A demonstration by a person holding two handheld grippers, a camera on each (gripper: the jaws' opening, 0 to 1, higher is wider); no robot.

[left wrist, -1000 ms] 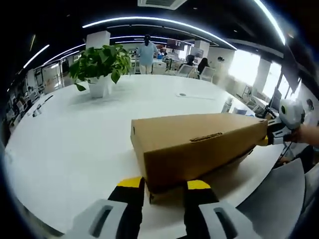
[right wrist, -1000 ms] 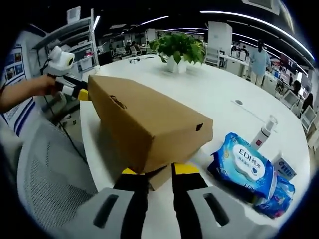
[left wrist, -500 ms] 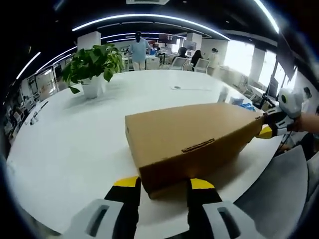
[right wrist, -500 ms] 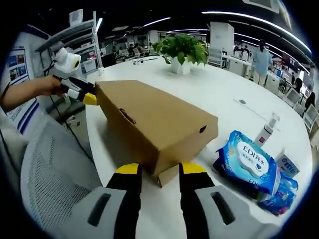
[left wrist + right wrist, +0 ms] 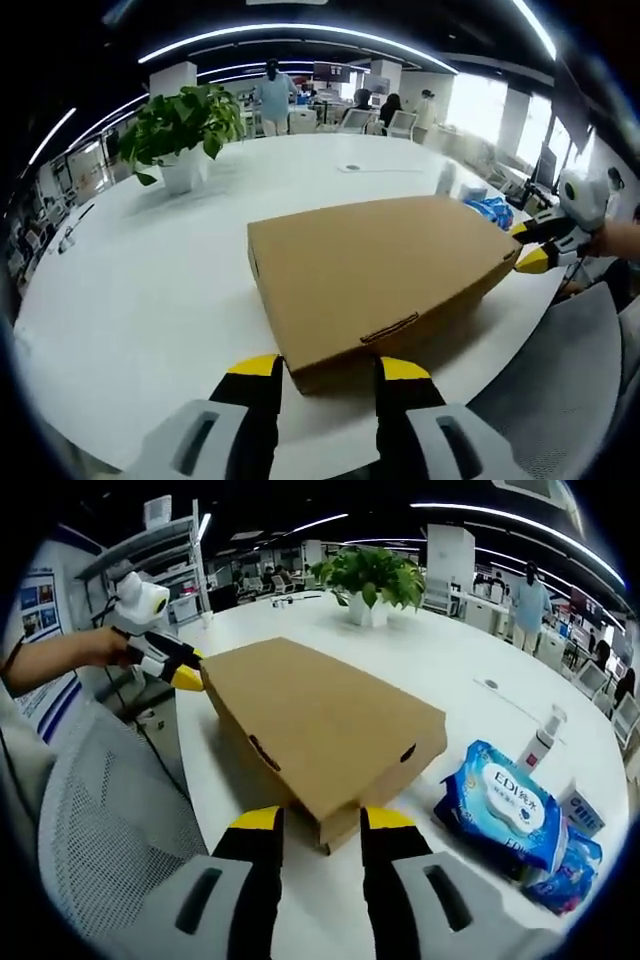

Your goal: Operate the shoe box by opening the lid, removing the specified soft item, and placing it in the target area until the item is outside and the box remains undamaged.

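Note:
A brown cardboard shoe box (image 5: 380, 270) lies on the white table (image 5: 150, 290), its lid resting low over the base. My left gripper (image 5: 328, 368) is open, its yellow-tipped jaws flanking the near end of the box. At the opposite end my right gripper (image 5: 320, 820) is open too, its jaws either side of the box (image 5: 320, 720) corner, where the base edge shows under the lid. The right gripper (image 5: 545, 245) appears at the far end in the left gripper view; the left gripper (image 5: 175, 665), held by a hand, appears in the right gripper view. The box's contents are hidden.
A blue pack of wet wipes (image 5: 505, 805), another small pack and a spray bottle (image 5: 540, 742) lie right of the box. A potted plant (image 5: 185, 130) stands further along the table. A grey mesh chair (image 5: 100, 830) sits at the table edge. People stand far behind.
The box lid, tilted up a second ago, has come down to lie nearly flat. The right gripper's jaws have spread wider, and the left's slightly.

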